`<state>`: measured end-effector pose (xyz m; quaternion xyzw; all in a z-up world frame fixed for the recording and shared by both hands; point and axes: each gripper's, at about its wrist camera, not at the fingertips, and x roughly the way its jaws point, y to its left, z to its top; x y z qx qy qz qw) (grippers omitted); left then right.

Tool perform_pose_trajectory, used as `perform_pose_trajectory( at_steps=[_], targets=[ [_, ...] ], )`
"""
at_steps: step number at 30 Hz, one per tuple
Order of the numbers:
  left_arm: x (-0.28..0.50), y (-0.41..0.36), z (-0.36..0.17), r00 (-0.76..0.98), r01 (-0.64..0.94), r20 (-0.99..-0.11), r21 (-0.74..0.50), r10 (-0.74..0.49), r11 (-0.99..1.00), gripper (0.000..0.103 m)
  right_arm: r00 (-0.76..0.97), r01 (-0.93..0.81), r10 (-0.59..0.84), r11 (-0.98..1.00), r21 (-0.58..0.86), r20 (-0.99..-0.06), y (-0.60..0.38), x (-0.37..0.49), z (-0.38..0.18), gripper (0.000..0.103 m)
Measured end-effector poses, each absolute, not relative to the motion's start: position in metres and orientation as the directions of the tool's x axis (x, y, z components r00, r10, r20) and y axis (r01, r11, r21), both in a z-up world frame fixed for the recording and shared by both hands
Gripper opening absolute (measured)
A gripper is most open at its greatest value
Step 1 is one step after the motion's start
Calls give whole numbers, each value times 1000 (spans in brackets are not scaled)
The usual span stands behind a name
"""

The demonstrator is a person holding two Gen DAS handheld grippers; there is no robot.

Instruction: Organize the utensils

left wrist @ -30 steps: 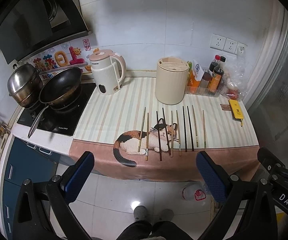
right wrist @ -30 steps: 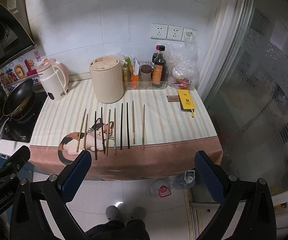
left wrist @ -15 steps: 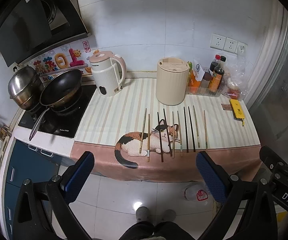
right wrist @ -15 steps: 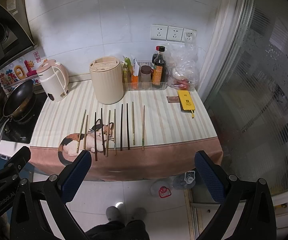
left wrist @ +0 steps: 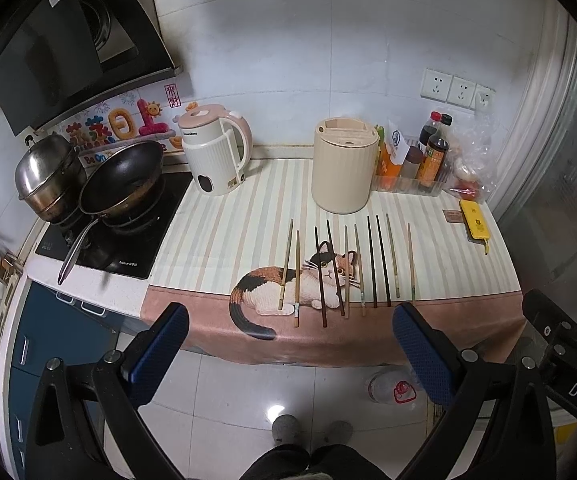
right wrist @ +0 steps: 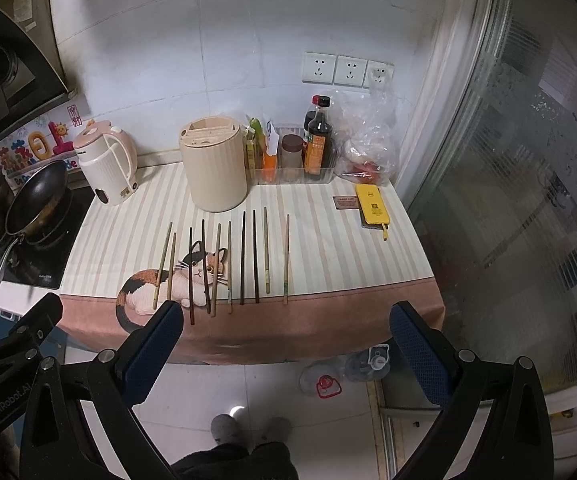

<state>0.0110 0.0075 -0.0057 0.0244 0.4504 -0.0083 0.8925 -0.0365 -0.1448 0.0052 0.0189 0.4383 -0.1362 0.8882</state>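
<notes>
Several chopsticks [left wrist: 372,266] lie side by side in a row on the striped cat-print cloth [left wrist: 248,216], tips toward the front edge; they also show in the right wrist view [right wrist: 248,256]. A cream ribbed utensil holder [left wrist: 344,166] stands upright behind them, and shows in the right wrist view [right wrist: 214,164] too. My left gripper [left wrist: 290,350] is open and empty, held out in front of the counter edge, above the floor. My right gripper [right wrist: 284,346] is also open and empty, short of the counter.
A white kettle [left wrist: 216,152] stands left of the holder. A wok [left wrist: 122,178] and steel pot [left wrist: 46,172] sit on the cooktop at far left. A tray of sauce bottles [left wrist: 428,160], a plastic bag and a yellow case [left wrist: 475,220] are at right. Bottles lie on the floor [right wrist: 344,372].
Both grippers have moved slightly closer to the counter and a little lower; the chopsticks sit a bit lower in view. Nothing was touched.
</notes>
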Motion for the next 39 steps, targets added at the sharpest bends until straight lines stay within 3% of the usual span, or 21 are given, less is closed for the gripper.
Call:
perform_pose_trajectory(
  at_steps=[25,30,39],
  targets=[
    [10,2,-1,602,34,-799,41,12,999,103,589,252,-218,964,-80,-778,-146,-33,12,103],
    [20,-4,-6,654,14,-754,95,63,995,103,602,263,-202,964,-47,-772,-151,-29,10,103],
    [75,-5,-55,689,-72,-705,165,169,984,103,599,260,-189,965,-34,-778,-180,34,-51,103]
  ],
)
